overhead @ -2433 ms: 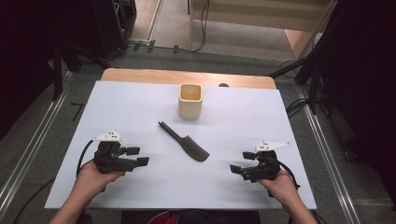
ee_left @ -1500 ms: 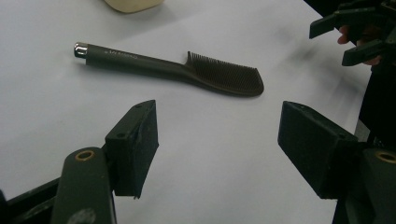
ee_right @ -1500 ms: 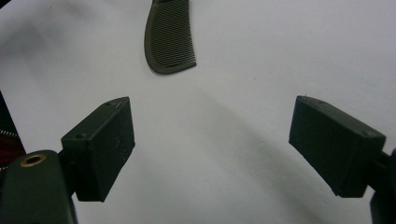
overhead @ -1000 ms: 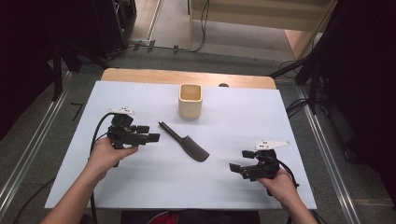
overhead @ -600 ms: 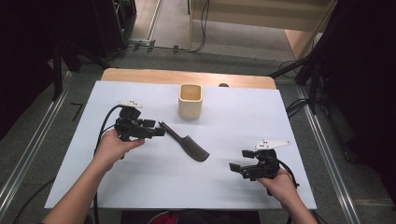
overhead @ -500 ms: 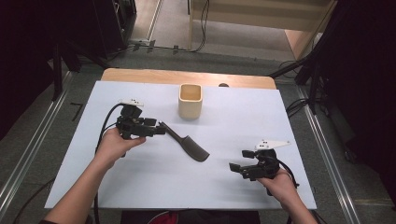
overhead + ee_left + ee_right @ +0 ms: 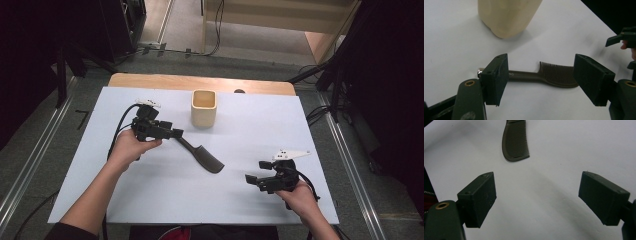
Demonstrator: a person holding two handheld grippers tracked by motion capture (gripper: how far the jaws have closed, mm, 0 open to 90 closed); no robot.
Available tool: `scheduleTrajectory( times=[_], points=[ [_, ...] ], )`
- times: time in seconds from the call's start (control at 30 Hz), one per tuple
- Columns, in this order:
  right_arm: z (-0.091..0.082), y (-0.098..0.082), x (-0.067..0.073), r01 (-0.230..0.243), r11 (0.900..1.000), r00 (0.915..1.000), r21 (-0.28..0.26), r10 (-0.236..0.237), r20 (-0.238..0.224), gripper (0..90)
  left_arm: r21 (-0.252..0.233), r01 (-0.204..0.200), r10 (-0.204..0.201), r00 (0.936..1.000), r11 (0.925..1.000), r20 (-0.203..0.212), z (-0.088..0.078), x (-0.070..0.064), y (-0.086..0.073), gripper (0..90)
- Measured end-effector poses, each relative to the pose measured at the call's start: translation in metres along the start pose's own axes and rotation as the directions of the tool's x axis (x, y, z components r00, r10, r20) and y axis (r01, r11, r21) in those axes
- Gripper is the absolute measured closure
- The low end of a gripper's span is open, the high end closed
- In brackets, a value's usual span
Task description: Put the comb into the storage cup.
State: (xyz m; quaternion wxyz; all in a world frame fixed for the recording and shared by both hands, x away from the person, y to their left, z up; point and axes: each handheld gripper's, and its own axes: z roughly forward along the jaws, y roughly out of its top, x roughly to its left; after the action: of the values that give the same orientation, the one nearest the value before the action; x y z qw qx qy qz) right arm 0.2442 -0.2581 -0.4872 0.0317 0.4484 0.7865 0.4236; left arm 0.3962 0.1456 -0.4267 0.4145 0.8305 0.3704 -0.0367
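The left gripper (image 7: 176, 133), jaws spread, straddles the handle end of the dark comb (image 7: 202, 155), which lies at five o'clock from it. The right gripper (image 7: 251, 180) rests released.

On the table (image 7: 320, 130), the comb (image 7: 202, 156) lies just before the cup (image 7: 203, 107), between both claws.

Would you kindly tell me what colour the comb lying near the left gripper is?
The plastic comb is dark brown, clearest in the left gripper view.
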Motion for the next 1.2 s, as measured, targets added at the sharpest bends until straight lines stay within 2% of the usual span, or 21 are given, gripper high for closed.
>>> scheduleTrajectory(
  times=[0.1, 0.17, 0.3, 0.4, 0.47, 0.63, 0.77, 1.03, 1.17, 1.2],
  points=[
    [0.000, 0.000, 0.000, 0.003, 1.000, 1.0000, -0.001, -0.003, -0.001, 13.0, -0.003, -0.010, 0.010, 0.9999, 0.9999, 0.006, 0.003, 0.001, 0.006, 30.6],
    [0.000, 0.001, 0.000, 0.004, 1.000, 1.0000, 0.000, -0.004, 0.000, 13.0, -0.013, 0.004, -0.003, 0.9998, 0.9999, 0.020, 0.005, 0.002, 0.009, 30.8],
    [0.000, 0.001, -0.001, 0.002, 1.000, 1.0000, -0.002, -0.002, -0.001, 13.0, -0.001, -0.020, 0.020, 0.9998, 0.9998, 0.004, 0.010, 0.003, 0.014, 30.8],
    [0.000, 0.001, -0.001, 0.000, 1.000, 1.0000, -0.002, 0.000, -0.002, 13.0, -0.003, -0.014, 0.014, 0.9999, 0.9999, 0.007, 0.015, 0.005, 0.017, 31.9],
    [-0.001, 0.001, 0.000, 0.004, 1.000, 1.0000, -0.004, -0.004, -0.004, 13.0, -0.010, -0.012, 0.013, 0.9999, 0.9999, 0.008, 0.018, 0.007, 0.018, 32.5],
    [-0.001, 0.002, 0.000, 0.008, 1.000, 1.0000, -0.014, -0.008, -0.003, 13.0, 0.018, -0.031, 0.032, 0.9992, 0.9994, -0.026, 0.025, 0.010, 0.020, 32.9],
    [-0.002, 0.002, -0.001, 0.004, 1.000, 1.0000, -0.019, -0.004, 0.000, 13.0, 0.004, -0.025, 0.025, 0.9996, 0.9997, -0.013, 0.029, 0.013, 0.021, 33.9],
    [-0.001, 0.002, -0.002, 0.007, 1.000, 1.0000, -0.013, -0.007, -0.002, 13.0, 0.025, -0.026, 0.026, 0.9996, 0.9994, -0.010, 0.038, 0.018, 0.021, 36.0],
    [-0.001, 0.002, -0.002, 0.005, 1.000, 1.0000, -0.013, -0.005, -0.002, 13.0, 0.014, -0.002, 0.001, 1.0000, 0.9999, 0.007, 0.037, 0.020, 0.019, 50.9],
    [-0.001, 0.002, -0.002, 0.006, 1.000, 1.0000, -0.011, -0.006, -0.001, 13.0, 0.018, -0.004, 0.003, 1.0000, 0.9998, 0.008, 0.038, 0.020, 0.017, 60.6]
  ],
)
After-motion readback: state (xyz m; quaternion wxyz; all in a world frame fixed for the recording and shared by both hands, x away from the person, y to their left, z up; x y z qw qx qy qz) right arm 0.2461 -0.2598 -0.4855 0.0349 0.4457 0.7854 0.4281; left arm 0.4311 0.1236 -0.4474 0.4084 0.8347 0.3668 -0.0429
